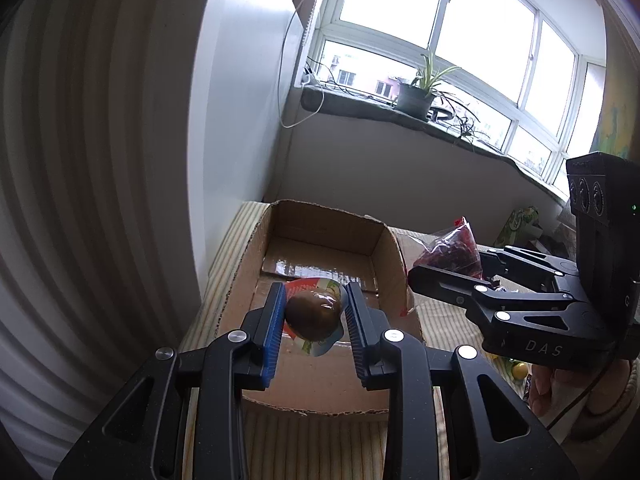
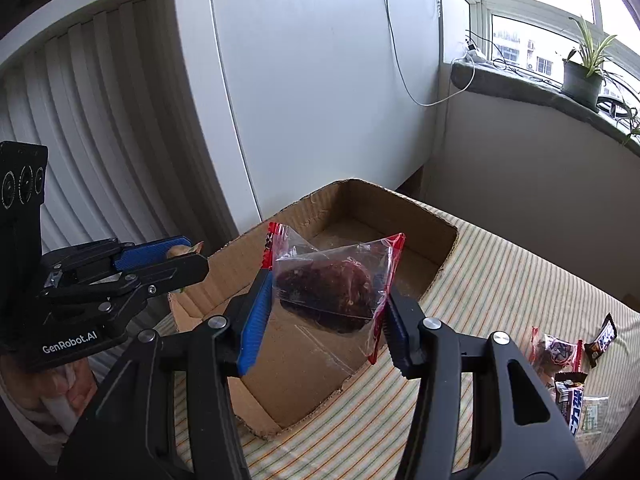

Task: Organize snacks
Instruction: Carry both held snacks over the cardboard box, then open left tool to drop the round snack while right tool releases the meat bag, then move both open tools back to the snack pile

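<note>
An open cardboard box stands on a striped cloth; it also shows in the right wrist view. My left gripper is shut on a packet holding a brown egg-shaped snack and holds it over the box. My right gripper is shut on a clear red-edged bag of dark snack, held above the box's near right side. The right gripper appears in the left wrist view with the bag. The left gripper appears in the right wrist view.
Several loose snack packets lie on the striped cloth to the right of the box. A white wall panel and slatted blinds stand behind the box. A windowsill with a potted plant is at the far side.
</note>
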The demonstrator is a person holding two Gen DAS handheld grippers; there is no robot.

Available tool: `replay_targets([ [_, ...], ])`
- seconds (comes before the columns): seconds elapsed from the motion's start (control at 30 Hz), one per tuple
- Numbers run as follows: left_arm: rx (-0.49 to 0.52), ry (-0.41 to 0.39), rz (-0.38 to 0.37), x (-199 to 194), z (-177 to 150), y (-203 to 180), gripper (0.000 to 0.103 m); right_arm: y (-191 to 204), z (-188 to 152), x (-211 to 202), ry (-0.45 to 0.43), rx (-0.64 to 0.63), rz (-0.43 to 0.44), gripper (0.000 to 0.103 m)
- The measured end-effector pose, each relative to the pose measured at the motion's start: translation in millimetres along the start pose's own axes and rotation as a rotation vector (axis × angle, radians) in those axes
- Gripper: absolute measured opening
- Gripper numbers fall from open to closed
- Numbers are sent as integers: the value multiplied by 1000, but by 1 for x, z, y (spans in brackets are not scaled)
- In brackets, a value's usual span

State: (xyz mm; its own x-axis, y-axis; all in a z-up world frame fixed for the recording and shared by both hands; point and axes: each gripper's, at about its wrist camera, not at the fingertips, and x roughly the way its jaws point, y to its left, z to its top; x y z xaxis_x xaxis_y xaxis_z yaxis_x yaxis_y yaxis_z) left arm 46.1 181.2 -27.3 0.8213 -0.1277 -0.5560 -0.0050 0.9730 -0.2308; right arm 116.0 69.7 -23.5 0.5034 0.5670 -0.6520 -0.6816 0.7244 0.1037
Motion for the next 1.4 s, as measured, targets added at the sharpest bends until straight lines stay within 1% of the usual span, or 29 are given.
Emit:
replay_targets([
  [0.07, -7, 27, -7, 13, -2, 2, 29, -3, 0, 16, 26, 4, 17, 57],
  [0.13, -5, 51, -1, 23, -5, 3, 30, -4, -4, 28, 51, -3, 10, 67],
  [0.17, -2, 60, 5, 26, -5, 4, 36, -5, -5, 32, 53, 1, 1, 74],
  [0.2, -1, 67, 14, 28, -5, 4, 43, -5, -8, 33, 53, 8, 5, 75],
  [0.23, -2, 66, 23, 28, -6, 5, 59, -7, -10, 32, 53, 14, 7, 75],
  [0.27, -3, 58, 29, 27, -6, 5, 70, -8, -11, 32, 49, 14, 4, 75],
  [0.3, -4, 50, 33, 26, -6, 6, 71, -8, -12, 32, 47, 13, 0, 75],
  [0.47, -17, 41, 41, 21, -5, 10, 71, -4, -9, 21, 39, -3, -23, 75],
  [0.8, -19, 11, 47, 3, -4, 8, 72, 8, -10, 0, 18, -19, -26, 75],
  [0.9, -20, 6, 60, -2, -4, 8, 75, 11, -10, -4, 14, -21, -22, 75],
  [1.0, -23, 3, 74, -4, -4, 8, 76, 11, -11, -6, 10, -18, -19, 75],
  [1.23, -4, 13, 109, -3, -3, -3, 77, -2, -19, -20, -7, 18, -30, 75],
  [1.3, 9, 14, 117, -2, -3, -12, 79, -10, -24, -29, -14, 35, -40, 75],
  [1.4, 34, 13, 119, -1, -2, -30, 79, -26, -36, -49, -29, 63, -67, 75],
])
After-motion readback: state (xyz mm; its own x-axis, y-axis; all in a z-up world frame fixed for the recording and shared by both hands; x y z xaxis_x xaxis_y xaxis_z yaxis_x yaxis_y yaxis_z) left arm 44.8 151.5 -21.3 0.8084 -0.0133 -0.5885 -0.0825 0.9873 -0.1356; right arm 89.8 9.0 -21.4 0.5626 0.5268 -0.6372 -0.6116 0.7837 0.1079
